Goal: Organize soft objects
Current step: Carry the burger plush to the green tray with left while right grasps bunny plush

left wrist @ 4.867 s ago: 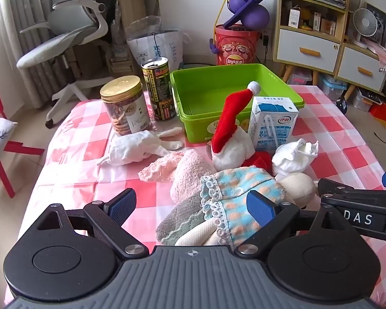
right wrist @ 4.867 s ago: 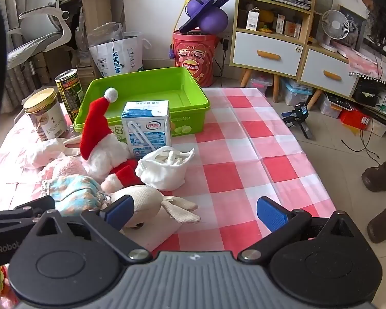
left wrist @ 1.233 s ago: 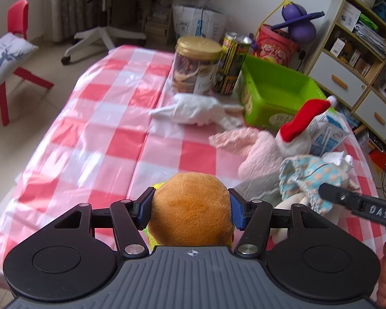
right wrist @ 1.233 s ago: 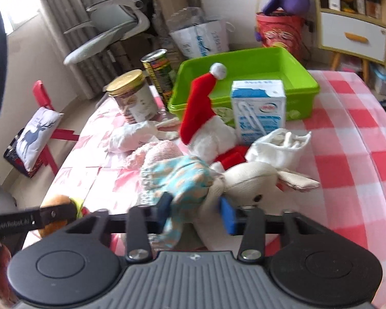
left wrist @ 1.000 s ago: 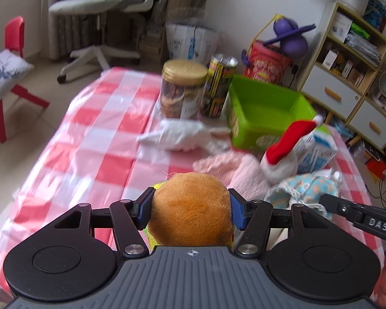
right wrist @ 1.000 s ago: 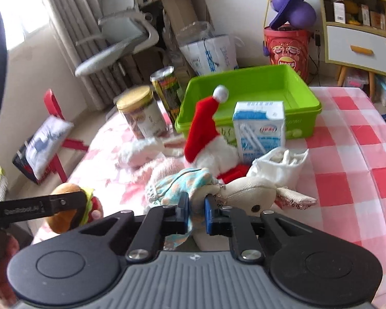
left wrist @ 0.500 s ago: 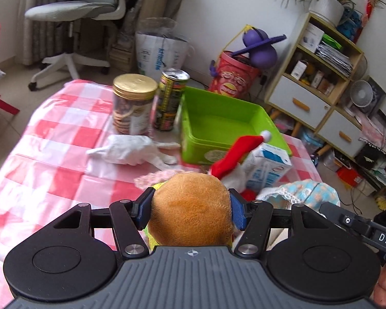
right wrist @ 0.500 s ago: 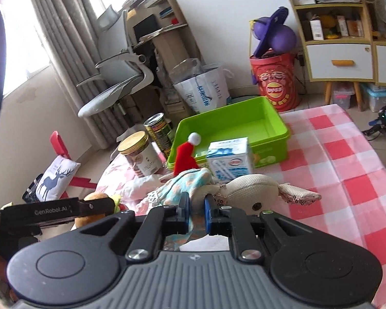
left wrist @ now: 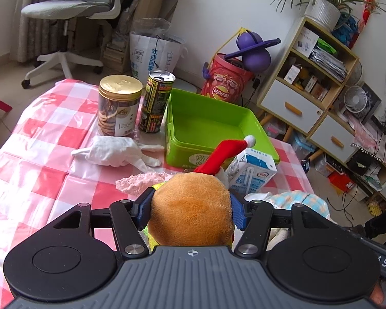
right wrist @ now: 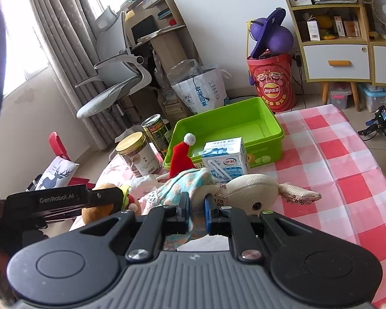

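Note:
My left gripper (left wrist: 191, 207) is shut on an orange plush burger toy (left wrist: 191, 213), held above the table; it also shows in the right wrist view (right wrist: 100, 209). My right gripper (right wrist: 195, 212) is shut on the blue-and-orange dress of a beige plush doll (right wrist: 247, 190), lifted off the table. An empty green bin (left wrist: 208, 126) stands at the table's far side and shows in the right wrist view (right wrist: 226, 126). A Santa plush with a red hat (left wrist: 222, 154), a pink fluffy item (left wrist: 139, 184) and a white cloth toy (left wrist: 113, 150) lie before the bin.
A milk carton (left wrist: 252, 171), a gold-lidded cookie jar (left wrist: 118, 105) and a tall can (left wrist: 155, 101) stand near the bin on the red-checked tablecloth (left wrist: 43, 139). Beyond are an office chair (left wrist: 72, 7), a red Lay's tub (left wrist: 226, 79) and a shelf unit (left wrist: 316, 77).
Both grippers have risen with their toys and moved toward the bin. The doll now hangs clear of the table. Both jaws stay shut.

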Tool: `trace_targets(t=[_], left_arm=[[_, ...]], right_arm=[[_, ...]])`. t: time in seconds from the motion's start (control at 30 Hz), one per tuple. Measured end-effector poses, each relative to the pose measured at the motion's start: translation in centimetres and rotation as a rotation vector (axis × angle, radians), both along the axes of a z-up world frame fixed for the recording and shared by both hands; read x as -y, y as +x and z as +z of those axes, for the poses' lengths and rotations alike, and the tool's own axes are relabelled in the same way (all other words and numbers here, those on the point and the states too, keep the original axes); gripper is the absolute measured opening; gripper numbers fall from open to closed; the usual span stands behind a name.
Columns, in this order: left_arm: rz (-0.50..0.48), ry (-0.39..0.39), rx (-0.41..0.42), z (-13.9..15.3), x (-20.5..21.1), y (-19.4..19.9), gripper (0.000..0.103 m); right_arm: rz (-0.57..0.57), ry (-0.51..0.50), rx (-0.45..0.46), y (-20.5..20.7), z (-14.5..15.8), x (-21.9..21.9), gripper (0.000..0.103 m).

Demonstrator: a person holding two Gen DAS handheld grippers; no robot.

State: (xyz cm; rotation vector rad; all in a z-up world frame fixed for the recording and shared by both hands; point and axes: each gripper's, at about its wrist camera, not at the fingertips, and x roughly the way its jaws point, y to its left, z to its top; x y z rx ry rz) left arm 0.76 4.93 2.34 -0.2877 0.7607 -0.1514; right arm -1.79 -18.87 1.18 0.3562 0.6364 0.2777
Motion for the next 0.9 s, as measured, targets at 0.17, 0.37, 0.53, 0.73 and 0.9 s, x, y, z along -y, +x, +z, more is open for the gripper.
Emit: trace_targets(t=[0.17,0.37,0.53,0.73,0.9], left_arm=[[0.006,-0.002,0.009,0.2,0.1,0.2,0.060],[0.049,0.003,0.060,1.1,-0.3,0.9,0.060],[0.104,-0.007,0.115,2.2,-0.7,2.0,0.060],[0.132,-0.042,0.137,3.4,-0.7,3.7,0.060],[0.138,-0.088,0.163,4.3,-0.8,5.4,0.060]], right_arm=[[0.004,-0.008,-0.014,0.1,-0.3,-0.1,0.000],[-0.030,0.006,0.021,0.0,0.2,0.6,0.000],[-0.108,-0.009,0.124,-0.8,1.6,1.6,0.000],[-0.187,-0.009,0.189,-0.6,2.5,2.5,0.000],[-0.272,0.002,0.241,0.2,3.4,4.0,0.000]])
